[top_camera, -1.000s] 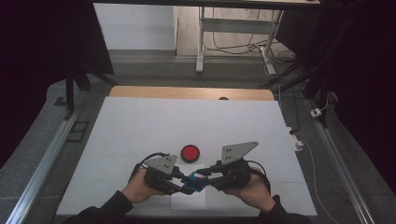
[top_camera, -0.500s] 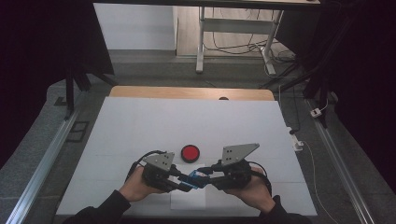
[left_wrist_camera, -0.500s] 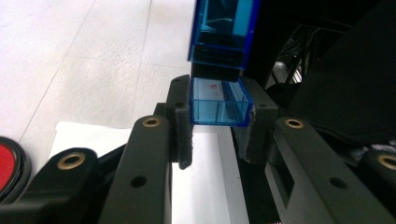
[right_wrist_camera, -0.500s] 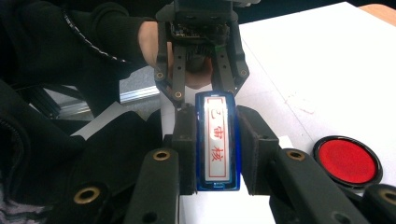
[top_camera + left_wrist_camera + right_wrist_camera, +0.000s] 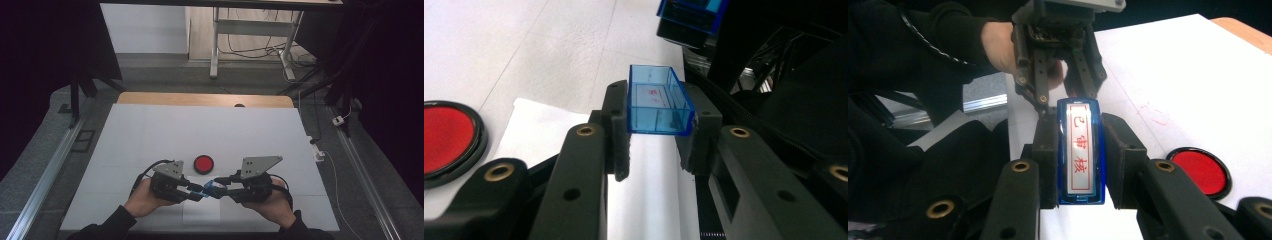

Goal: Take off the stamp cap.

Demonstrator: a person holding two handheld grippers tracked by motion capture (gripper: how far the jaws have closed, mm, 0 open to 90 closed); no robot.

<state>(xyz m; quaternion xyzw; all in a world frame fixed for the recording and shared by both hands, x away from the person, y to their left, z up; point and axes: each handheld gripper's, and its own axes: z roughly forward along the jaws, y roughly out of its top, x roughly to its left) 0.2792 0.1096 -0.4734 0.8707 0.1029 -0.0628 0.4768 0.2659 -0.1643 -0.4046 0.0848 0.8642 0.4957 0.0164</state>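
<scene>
The left gripper (image 5: 659, 145) clamps a clear blue stamp cap (image 5: 658, 102), empty inside; the right gripper (image 5: 1080, 160) pinches the blue stamp (image 5: 1081, 150), its red characters facing up. Both meet just in front of the red ink pad (image 5: 203, 163). The stamp looks freshly uncapped; next probably comes inking or recapping, needing careful alignment.

red ink pad (image 5: 203, 163) close ahead (table (image 5: 150, 130) beyond open)
</scene>
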